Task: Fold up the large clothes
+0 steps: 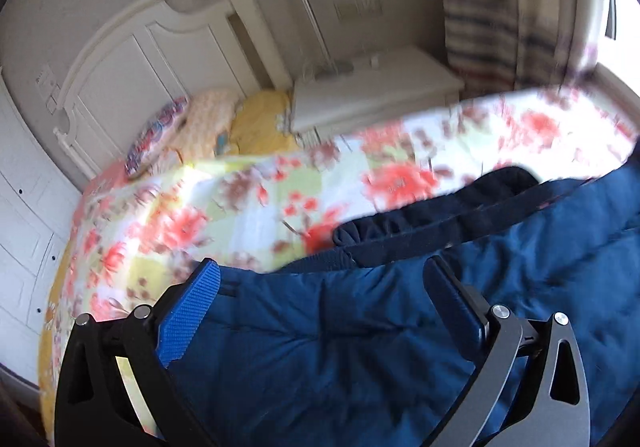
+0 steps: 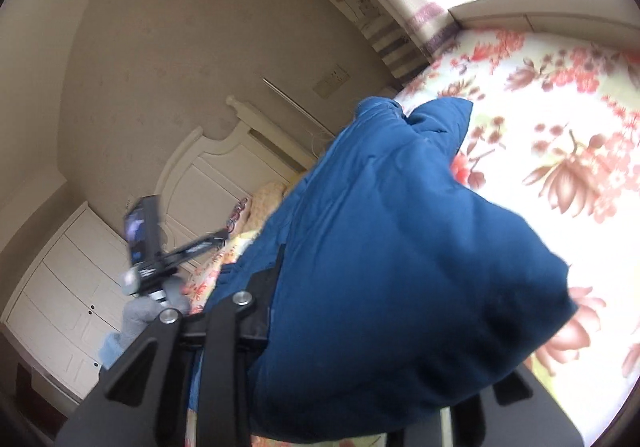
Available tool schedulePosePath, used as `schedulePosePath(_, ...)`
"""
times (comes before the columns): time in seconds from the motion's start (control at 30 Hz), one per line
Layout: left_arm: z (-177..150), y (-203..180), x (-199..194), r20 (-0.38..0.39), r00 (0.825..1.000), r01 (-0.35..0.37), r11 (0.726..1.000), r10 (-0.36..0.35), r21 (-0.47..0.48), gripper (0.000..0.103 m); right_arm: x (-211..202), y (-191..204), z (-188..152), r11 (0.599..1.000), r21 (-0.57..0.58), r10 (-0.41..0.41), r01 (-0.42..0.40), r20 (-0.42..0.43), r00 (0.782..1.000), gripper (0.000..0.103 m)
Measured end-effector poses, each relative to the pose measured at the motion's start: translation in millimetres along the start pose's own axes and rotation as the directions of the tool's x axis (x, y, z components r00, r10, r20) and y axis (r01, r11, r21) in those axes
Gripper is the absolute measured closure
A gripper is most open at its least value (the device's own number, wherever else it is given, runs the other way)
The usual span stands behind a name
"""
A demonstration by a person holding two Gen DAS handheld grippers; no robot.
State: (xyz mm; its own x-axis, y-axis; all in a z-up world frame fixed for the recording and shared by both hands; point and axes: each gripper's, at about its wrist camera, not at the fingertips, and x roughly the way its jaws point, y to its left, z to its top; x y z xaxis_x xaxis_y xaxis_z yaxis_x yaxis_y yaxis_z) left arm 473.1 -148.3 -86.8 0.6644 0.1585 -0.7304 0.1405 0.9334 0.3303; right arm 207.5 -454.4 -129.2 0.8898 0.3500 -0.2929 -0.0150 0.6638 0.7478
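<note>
The blue padded jacket (image 1: 360, 347) lay on the flowered bedspread (image 1: 200, 215), filling the lower half of the left wrist view, with its dark navy lining (image 1: 432, 215) showing along the upper edge as a rumpled band. In the right wrist view a bunched fold of the same jacket (image 2: 392, 247) rose from the bottom centre toward the middle of the frame, hiding most of what lay behind it. The left gripper (image 1: 326, 287) stood with its jaws spread wide over the padded cloth, the blue-padded finger (image 1: 188, 311) at lower left and the dark one at lower right, nothing pinched between them. The right gripper (image 2: 280, 287) was clamped on the jacket (only its left finger could be seen; the other was buried under the fabric). At left in that view a dark device (image 2: 140, 243), blurred, was hard to identify. Beyond lay pillows (image 1: 208, 119), a white headboard (image 1: 132, 59) at upper left, and a white nightstand (image 1: 368, 95), all softened by motion blur.
</note>
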Motion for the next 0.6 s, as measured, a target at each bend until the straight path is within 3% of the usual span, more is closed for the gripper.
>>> schedulePosePath(0.07,-12,-30,26,-0.058,0.998,0.024,0.998,-0.02,0.065,0.005,-16,2,4,1.0,-0.014,0.011,-0.011,0.023,1.0,0.076)
schedulePosePath(0.13,-14,-30,13,-0.009,1.0,-0.005,0.997,0.006,0.076,0.008,-23,5,6,0.999,-0.05,-0.007,0.008,0.026,1.0,0.076)
schedulePosePath(0.2,-19,-15,-20,0.037,0.998,0.051,0.998,-0.052,0.035,0.021,-24,5,7,0.997,-0.063,-0.031,0.033,0.023,0.999,0.076)
schedulePosePath(0.27,-35,2,-68,0.139,0.986,0.089,0.996,-0.088,0.003,0.02,-25,6,8,0.996,-0.073,-0.04,0.042,0.025,0.999,0.076)
schedulePosePath(0.33,-70,11,-114,0.217,0.968,0.125,0.992,-0.125,0.013,0.01,-24,11,9,0.993,-0.105,-0.049,0.052,0.032,0.998,0.076)
schedulePosePath(0.4,-104,1,-129,0.207,0.963,0.164,0.985,-0.173,0.059,0.01,-23,17,9,0.991,-0.124,-0.053,0.057,0.04,0.998,0.076)
schedulePosePath(0.43,-124,-16,-127,0.166,0.963,0.192,0.973,-0.211,0.125,0.01,-25,21,8,0.988,-0.14,-0.056,0.062,0.046,0.997,0.076)
schedulePosePath(0.47,-142,-32,-121,0.149,0.968,0.178,0.969,-0.204,0.171,0.01,-23,26,9,0.985,-0.157,-0.063,0.07,0.053,0.997,0.076)
schedulePosePath(0.53,-163,-40,-113,0.202,0.965,0.138,0.977,-0.17,0.162,0.01,-20,38,9,0.978,-0.193,-0.073,0.084,0.059,0.996,0.075)
schedulePosePath(0.6,-163,-26,-113,0.163,0.96,0.207,0.969,-0.228,0.135,0.011,-12,62,3,0.954,-0.278,-0.101,0.111,0.051,0.994,0.075)
